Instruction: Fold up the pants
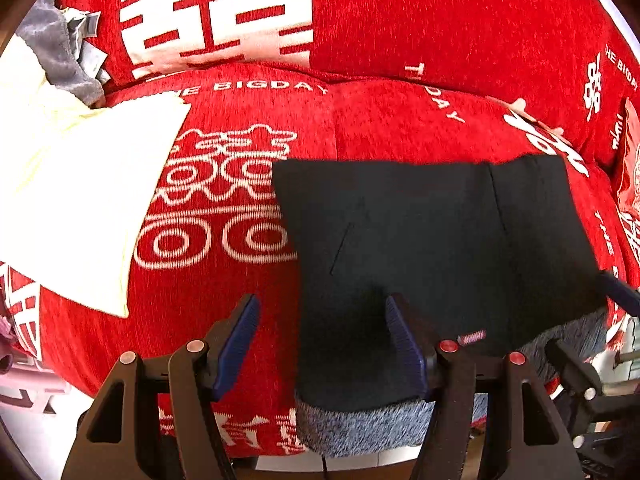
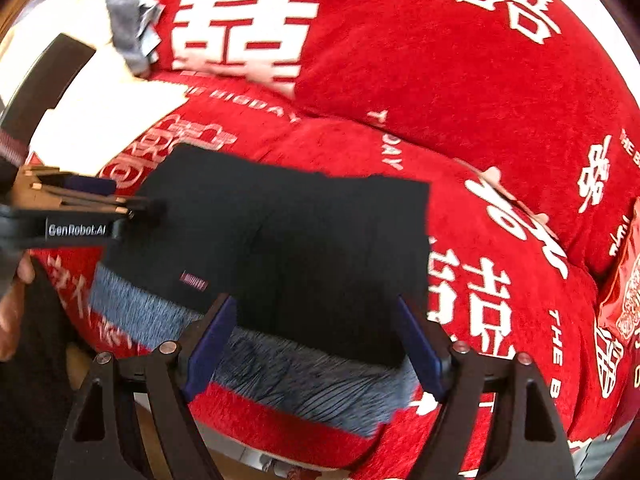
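Note:
Black pants (image 1: 432,240) with a grey knit waistband (image 1: 360,424) lie folded flat on a red sofa seat; they also show in the right wrist view (image 2: 288,240). My left gripper (image 1: 322,308) is open and empty, its fingers straddling the pants' left edge near the waistband. My right gripper (image 2: 316,308) is open and empty, just above the waistband (image 2: 280,372) on the pants' right half. The left gripper's body shows at the left of the right wrist view (image 2: 76,216).
The red sofa cover (image 1: 440,40) has white characters. A folded cream cloth (image 1: 80,192) lies left of the pants, with grey clothes (image 1: 60,48) behind it. A red packet (image 2: 624,296) sits at the far right. The sofa's front edge is just below the waistband.

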The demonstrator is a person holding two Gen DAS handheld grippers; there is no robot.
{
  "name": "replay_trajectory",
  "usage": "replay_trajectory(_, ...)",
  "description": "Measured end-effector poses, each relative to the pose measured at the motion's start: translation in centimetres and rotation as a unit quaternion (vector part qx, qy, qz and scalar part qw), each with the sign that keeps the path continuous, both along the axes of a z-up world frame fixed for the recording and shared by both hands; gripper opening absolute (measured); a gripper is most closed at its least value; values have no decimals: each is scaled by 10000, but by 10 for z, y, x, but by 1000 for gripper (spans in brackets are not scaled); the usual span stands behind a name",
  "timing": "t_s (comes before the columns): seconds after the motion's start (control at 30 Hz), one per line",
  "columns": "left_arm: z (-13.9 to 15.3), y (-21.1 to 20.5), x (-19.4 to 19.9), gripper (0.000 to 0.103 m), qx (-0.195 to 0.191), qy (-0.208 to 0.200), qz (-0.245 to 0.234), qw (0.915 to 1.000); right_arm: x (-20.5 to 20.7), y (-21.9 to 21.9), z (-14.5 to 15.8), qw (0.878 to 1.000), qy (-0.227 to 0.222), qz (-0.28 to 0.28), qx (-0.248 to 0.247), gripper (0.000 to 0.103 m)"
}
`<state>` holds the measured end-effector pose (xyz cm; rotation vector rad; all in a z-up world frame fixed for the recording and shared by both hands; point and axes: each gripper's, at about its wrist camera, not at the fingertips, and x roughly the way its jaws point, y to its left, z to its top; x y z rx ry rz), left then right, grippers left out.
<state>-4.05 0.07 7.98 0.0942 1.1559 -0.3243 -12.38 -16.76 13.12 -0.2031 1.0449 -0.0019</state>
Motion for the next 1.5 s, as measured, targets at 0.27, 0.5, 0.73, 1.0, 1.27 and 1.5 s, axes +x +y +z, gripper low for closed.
replay_trajectory(0.27, -21, 7, -4, 88, 116, 27, 160, 9998, -10, -5, -35, 9993, 345, 130, -8, 88)
replay_trajectory(0.5, -10, 12, 11, 88, -35, 94, 145, 9998, -1, 5, -27, 9984, 396, 402, -36, 96)
replay_trajectory(0.73, -12, -2, 70, 88, -29, 273, 416, 9988, 62, -13, -6, 9992, 161, 253, 254, 96)
replay_trajectory(1.0, -38, -16, 96, 88, 251, 414, 469, 9977, 115, -37, -44, 9964, 675, -204, 471, 97)
replay_trajectory(1.27, -51, -13, 100, 103, 261, 411, 544, 9973, 119, -54, -62, 9935, 627, -427, 853, 102)
replay_trajectory(1.5, -27, -9, 93, 103, 278, 143, 585, 9978, 118, -40, -38, 9960, 628, -477, 428, 103)
